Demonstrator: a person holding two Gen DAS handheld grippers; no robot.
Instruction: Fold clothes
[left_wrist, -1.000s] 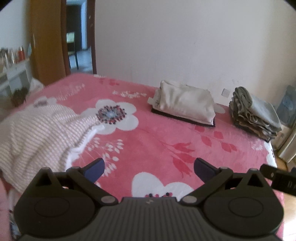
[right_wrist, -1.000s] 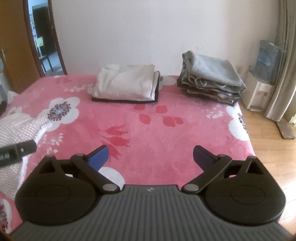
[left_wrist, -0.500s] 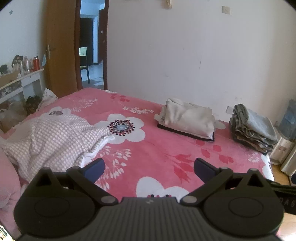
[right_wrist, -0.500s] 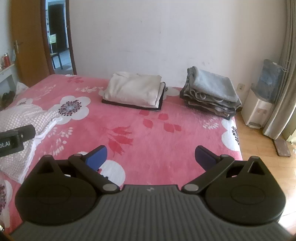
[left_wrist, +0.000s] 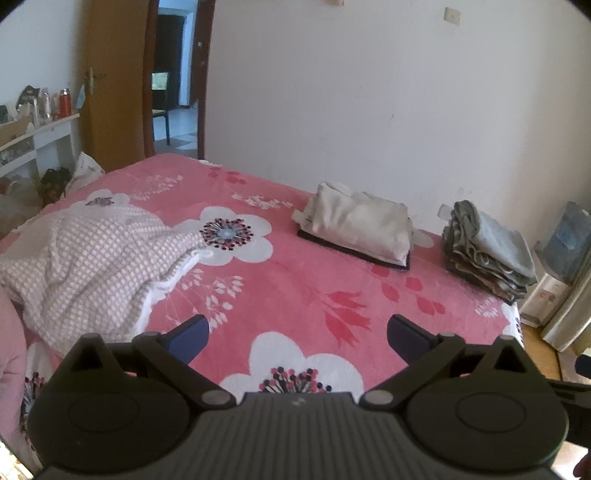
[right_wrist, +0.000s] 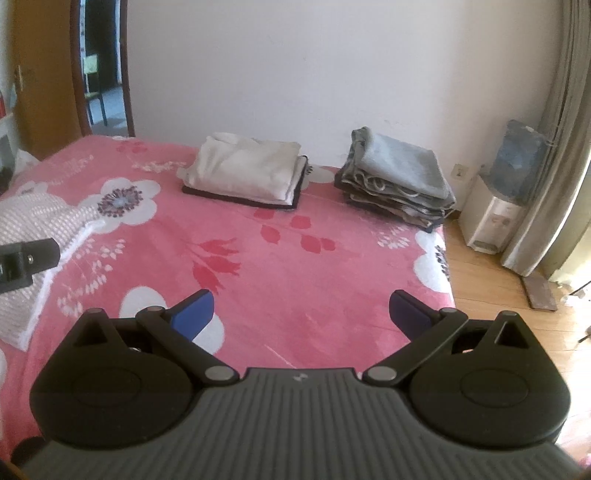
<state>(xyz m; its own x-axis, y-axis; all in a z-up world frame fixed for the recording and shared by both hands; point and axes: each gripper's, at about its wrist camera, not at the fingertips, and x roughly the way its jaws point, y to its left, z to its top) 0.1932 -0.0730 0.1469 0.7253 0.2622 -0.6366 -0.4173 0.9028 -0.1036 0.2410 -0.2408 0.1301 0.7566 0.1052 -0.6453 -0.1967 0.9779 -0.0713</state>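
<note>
An unfolded white-and-grey checked garment (left_wrist: 92, 258) lies crumpled on the left of the pink flowered bed (left_wrist: 295, 288); its edge shows as the checked garment (right_wrist: 33, 229) in the right wrist view. At the far side rest a folded cream stack (left_wrist: 358, 229) on a dark piece and a folded grey stack (left_wrist: 487, 254), seen again as cream stack (right_wrist: 247, 173) and grey stack (right_wrist: 399, 181). My left gripper (left_wrist: 297, 332) hovers open above the bed's near part, holding nothing. My right gripper (right_wrist: 301, 310) is open too, empty, over the bed's right half.
A white wall backs the bed. An open doorway (left_wrist: 173, 74) and a wooden door are at the back left, with a cluttered white shelf (left_wrist: 33, 136). A water dispenser (right_wrist: 495, 210) and curtain (right_wrist: 554, 147) stand on the wooden floor right of the bed.
Both grippers have pulled back and risen, so more of the room, wall and bed shows. Both stay open. The clothes have not moved.
</note>
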